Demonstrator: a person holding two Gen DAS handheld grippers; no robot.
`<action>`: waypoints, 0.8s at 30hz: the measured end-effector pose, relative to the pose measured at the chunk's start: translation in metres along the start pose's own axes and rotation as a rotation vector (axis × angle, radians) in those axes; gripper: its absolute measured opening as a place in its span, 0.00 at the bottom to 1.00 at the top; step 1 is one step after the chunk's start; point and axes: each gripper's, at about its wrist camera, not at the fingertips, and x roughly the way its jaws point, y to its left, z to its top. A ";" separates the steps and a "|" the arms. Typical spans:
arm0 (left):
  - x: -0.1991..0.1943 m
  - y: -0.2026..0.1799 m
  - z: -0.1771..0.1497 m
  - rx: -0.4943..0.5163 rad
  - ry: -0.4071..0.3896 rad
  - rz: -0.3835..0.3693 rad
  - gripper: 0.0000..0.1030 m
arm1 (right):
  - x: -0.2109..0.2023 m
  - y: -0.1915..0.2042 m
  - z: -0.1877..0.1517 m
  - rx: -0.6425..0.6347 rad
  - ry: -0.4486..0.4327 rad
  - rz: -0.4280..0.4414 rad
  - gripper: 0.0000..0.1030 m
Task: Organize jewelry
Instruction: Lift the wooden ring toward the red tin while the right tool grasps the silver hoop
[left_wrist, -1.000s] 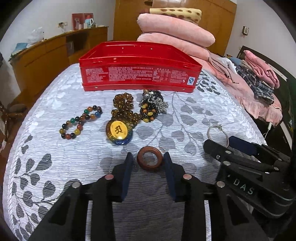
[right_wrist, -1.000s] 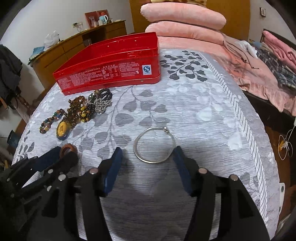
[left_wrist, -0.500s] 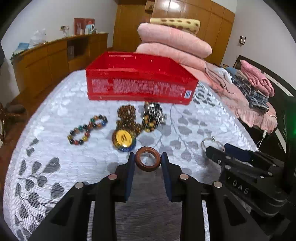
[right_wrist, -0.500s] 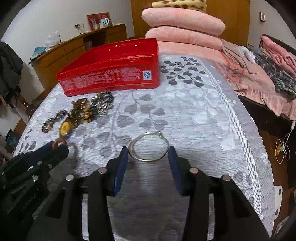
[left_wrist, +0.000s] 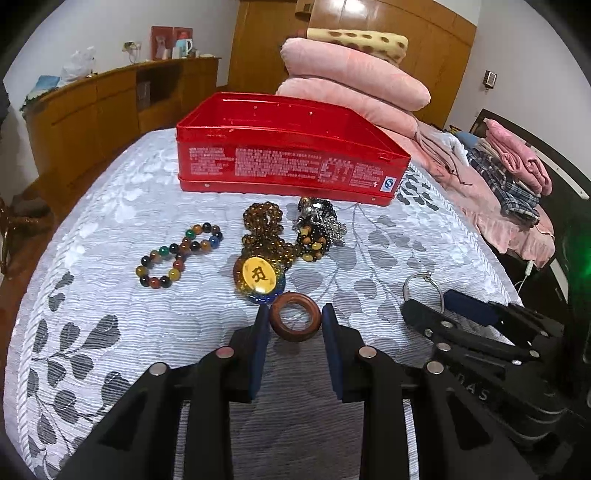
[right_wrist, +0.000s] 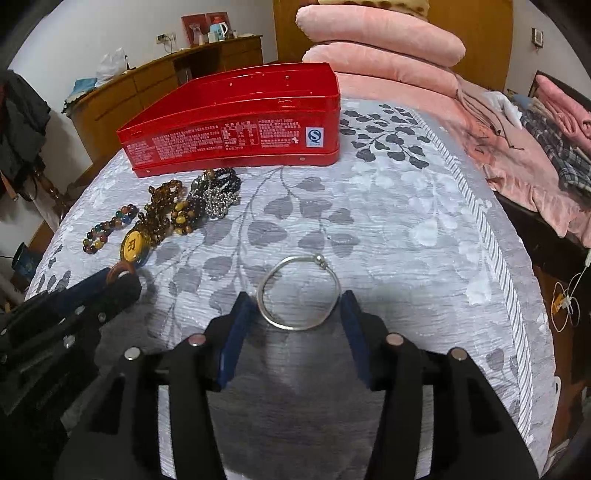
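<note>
My left gripper (left_wrist: 294, 320) is shut on a brown wooden ring (left_wrist: 294, 321) and holds it above the bedspread. My right gripper (right_wrist: 298, 310) is shut on a thin silver bangle (right_wrist: 298, 297), also lifted. An open red tin box (left_wrist: 288, 147) stands at the back; it also shows in the right wrist view (right_wrist: 236, 129). Before it lie a multicoloured bead bracelet (left_wrist: 177, 254), a brown bead necklace with a yellow pendant (left_wrist: 258, 275) and a dark bead and chain cluster (left_wrist: 319, 225).
The jewelry lies on a grey leaf-patterned bedspread (left_wrist: 110, 229). Pink pillows (left_wrist: 351, 77) are stacked behind the box. Folded clothes (left_wrist: 517, 166) lie at the right. A wooden cabinet (left_wrist: 103, 107) stands at the left. The bed edge (right_wrist: 524, 295) drops off to the right.
Both grippers closed on their pieces, the left on the wooden ring and the right on the silver bangle, then lifted them off the bedspread toward the red box.
</note>
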 end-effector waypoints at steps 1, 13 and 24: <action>0.000 0.000 0.000 0.001 0.002 -0.002 0.28 | 0.002 0.002 0.002 -0.010 0.001 -0.006 0.56; -0.003 0.004 0.007 -0.005 -0.016 -0.001 0.28 | -0.008 0.002 0.007 -0.015 -0.051 -0.009 0.45; -0.012 0.006 0.068 -0.005 -0.134 0.044 0.28 | -0.032 0.003 0.068 0.015 -0.184 0.029 0.45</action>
